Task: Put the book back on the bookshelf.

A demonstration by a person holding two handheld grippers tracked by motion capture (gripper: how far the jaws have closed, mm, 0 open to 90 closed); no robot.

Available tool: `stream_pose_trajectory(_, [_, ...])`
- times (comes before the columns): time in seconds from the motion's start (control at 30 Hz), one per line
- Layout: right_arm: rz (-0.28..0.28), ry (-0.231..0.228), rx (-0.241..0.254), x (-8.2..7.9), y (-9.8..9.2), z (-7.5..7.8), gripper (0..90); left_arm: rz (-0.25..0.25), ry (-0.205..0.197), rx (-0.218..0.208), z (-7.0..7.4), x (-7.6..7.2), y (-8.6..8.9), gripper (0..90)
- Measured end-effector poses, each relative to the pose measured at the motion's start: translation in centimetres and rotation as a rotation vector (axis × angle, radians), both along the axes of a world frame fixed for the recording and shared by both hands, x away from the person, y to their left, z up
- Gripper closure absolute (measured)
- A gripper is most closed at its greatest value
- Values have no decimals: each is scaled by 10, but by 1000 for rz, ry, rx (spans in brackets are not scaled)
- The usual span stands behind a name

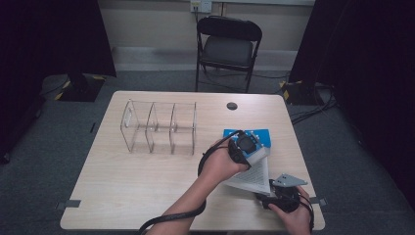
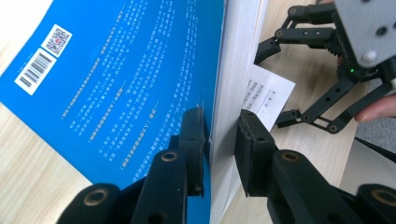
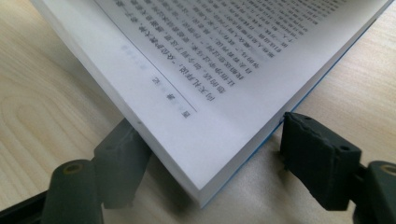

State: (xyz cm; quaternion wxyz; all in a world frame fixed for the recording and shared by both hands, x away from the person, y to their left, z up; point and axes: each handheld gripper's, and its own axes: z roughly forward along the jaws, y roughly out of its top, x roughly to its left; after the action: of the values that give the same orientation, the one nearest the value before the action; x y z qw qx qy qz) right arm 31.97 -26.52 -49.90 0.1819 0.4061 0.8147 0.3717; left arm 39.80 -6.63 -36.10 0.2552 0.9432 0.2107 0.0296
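High view: left gripper (image 1: 253, 152) gripping book (image 1: 254, 172)

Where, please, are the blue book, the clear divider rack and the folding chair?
blue book (image 2: 116, 93), left gripper view, on its cover.
clear divider rack (image 1: 159, 128), high view, middle partition.
folding chair (image 1: 227, 50), high view, seat.

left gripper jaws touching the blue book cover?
Touching. In the left gripper view, the left gripper is shut on the book: one jaw lies flat on the blue cover and the other presses the white page block, no gap on either side.
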Motion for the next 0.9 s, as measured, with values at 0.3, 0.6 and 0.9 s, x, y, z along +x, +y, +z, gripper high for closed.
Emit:
stream_pose_trajectory(0.3, [-23,-48,50,-1,-6,10,264,-15,-16,5,-6,-4,-4,740])
stream_pose_trajectory(0.6, [-46,-65,86,2,-14,16,418,-37,-20,28,-17,-9,-8,737])
stream_pose_trajectory(0.9, [-18,-108,70,9,-11,14,329,-41,-25,41,-14,-14,-3,741])
